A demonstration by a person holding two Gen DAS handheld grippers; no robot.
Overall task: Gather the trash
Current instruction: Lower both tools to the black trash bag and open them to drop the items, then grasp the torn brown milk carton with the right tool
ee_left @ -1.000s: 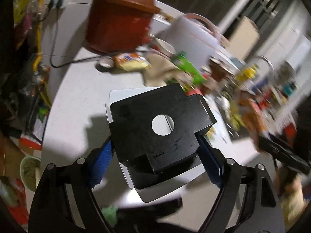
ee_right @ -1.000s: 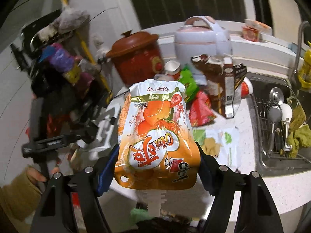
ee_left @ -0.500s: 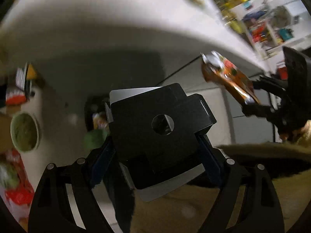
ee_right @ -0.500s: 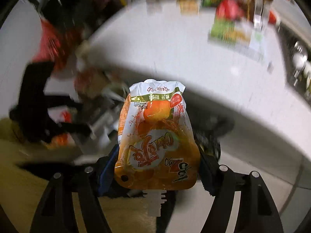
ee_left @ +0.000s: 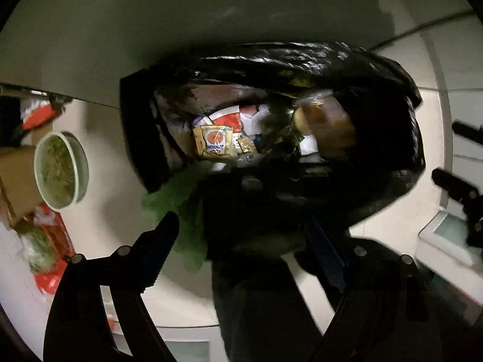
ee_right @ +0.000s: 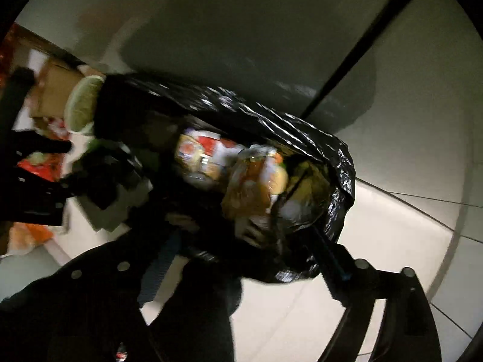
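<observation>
Right gripper: your right gripper (ee_right: pixel 244 236) hangs over the bag mouth with its jaws spread and nothing between them. It has let go, which suits a drop from above.
Orange pouch: the orange pouch (ee_right: pixel 256 181) lies inside the bag, clear of both fingers and blurred. The left wrist view shows it well apart from your right gripper, so it counts as binned.
Left gripper: your left gripper (ee_left: pixel 241 223) points down at the same opening. A dark mass sits between its fingers, but the shadow is too deep to tell whether they clamp it or have freed it.
Dark block: in the right wrist view, a blurred dark block (ee_right: pixel 105 181) with something pale under it sits just ahead of your left gripper, by the bag's near-left rim. I judge this to be the next piece to go in.
Trash bag: the black trash bag (ee_left: pixel 302 57) stands open on the floor (ee_right: pixel 392 241) with its rim folded outward, so either side can drop straight in. A yellow wrapper (ee_left: pixel 212 143) and paper scraps already lie in it.
Bowl: a green-rimmed bowl (ee_left: pixel 60 169) lies just beside the bag on the floor, against a cardboard box (ee_left: pixel 15 178). It is outside the bag, and may need collecting too.
Risk: the block is near the rim, so keep your left gripper over the mouth or it may land outside.
</observation>
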